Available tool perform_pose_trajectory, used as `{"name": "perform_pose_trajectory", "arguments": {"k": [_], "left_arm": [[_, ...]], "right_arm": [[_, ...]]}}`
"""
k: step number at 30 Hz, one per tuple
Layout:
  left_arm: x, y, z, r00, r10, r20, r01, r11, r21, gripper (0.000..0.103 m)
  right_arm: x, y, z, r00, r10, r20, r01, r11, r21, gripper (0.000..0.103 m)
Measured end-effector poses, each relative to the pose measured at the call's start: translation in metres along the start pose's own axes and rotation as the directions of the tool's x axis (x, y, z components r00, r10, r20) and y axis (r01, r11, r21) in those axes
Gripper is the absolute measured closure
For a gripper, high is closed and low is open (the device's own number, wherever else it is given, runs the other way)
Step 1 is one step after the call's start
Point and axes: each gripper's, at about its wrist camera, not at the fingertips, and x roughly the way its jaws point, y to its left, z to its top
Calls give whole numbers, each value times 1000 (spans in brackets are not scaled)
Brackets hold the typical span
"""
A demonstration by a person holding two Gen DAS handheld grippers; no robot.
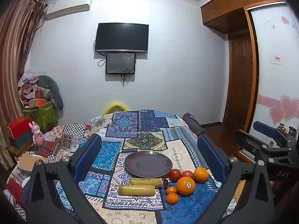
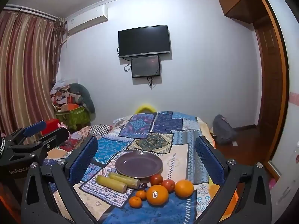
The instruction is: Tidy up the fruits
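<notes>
Both grippers are level with the bed and face the far wall. The left gripper (image 1: 148,160) has its jaws fully spread, with nothing between the blue pads. The right gripper (image 2: 146,160) is equally wide apart and also holds nothing.

In the left wrist view, the purple plate (image 1: 148,163) lies bare on the patchwork bedspread (image 1: 142,130), at lower centre of the frame. Two yellow-green stalks (image 1: 136,189) lie side by side just below the plate. To the lower right of the plate sit two tomatoes (image 1: 175,174), a stickered orange (image 1: 185,185), a second orange (image 1: 200,174), two tangerines (image 1: 172,198) and a small dark fruit (image 1: 165,182), closely clustered. A television (image 1: 121,37) hangs on the wall at upper centre.
</notes>
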Motion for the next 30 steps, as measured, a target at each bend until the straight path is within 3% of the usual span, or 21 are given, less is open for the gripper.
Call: {"name": "perform_pose_trajectory", "arguments": {"k": [30], "left_arm": [[0,3,0,1000,9,5,-9,1000,-4,0]], "right_arm": [[-6,-1,3,1000,-16,16,16,1000,4,0]]}}
